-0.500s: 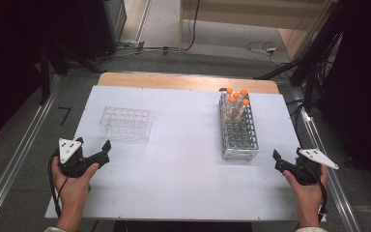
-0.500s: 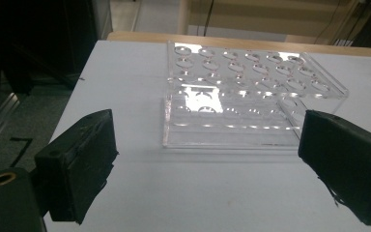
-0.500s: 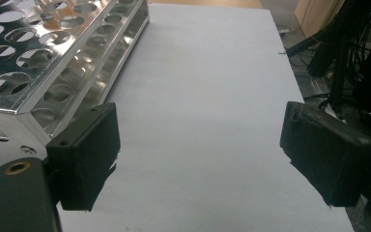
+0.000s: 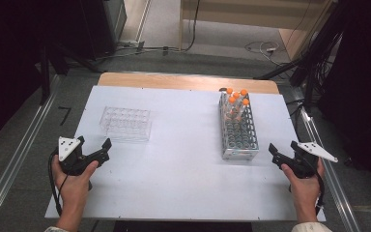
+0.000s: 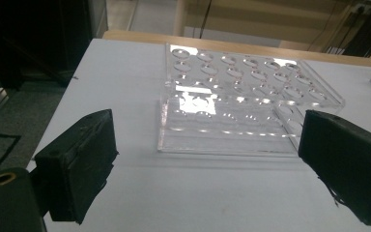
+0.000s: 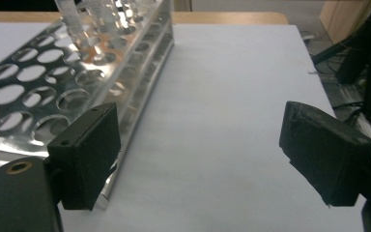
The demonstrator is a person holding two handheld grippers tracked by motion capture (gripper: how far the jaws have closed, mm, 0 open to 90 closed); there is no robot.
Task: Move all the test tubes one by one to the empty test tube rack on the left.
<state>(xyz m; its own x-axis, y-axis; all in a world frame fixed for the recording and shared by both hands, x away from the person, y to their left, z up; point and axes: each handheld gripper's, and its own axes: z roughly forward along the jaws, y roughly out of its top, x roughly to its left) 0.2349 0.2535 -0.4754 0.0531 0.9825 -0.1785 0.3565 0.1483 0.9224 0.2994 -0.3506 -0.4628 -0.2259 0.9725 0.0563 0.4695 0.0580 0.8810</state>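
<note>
The left gripper [image 4: 95, 151] stands with its jaws wide apart and nothing between them; it touches no object. Through its own view the clear plastic tube rack [image 5: 244, 92] lies just ahead of the jaws on the white table [image 4: 183, 159], empty, near the table's left side. Since the earlier frame this gripper has not shifted. The left hand [image 4: 75, 181] grips it from below, forearm coming up from the near edge, jaws angled toward the clear rack.

Farther right stands the metal tube rack [image 4: 239, 130], with orange-capped tubes [image 4: 236, 99] upright at its far end.

The right gripper [image 4: 282, 157] also has its jaws spread wide, empty, just beside the metal rack's near corner but apart from it. It too sits where it was. The right hand [image 4: 304, 186] holds it level near the table's right edge.
</note>
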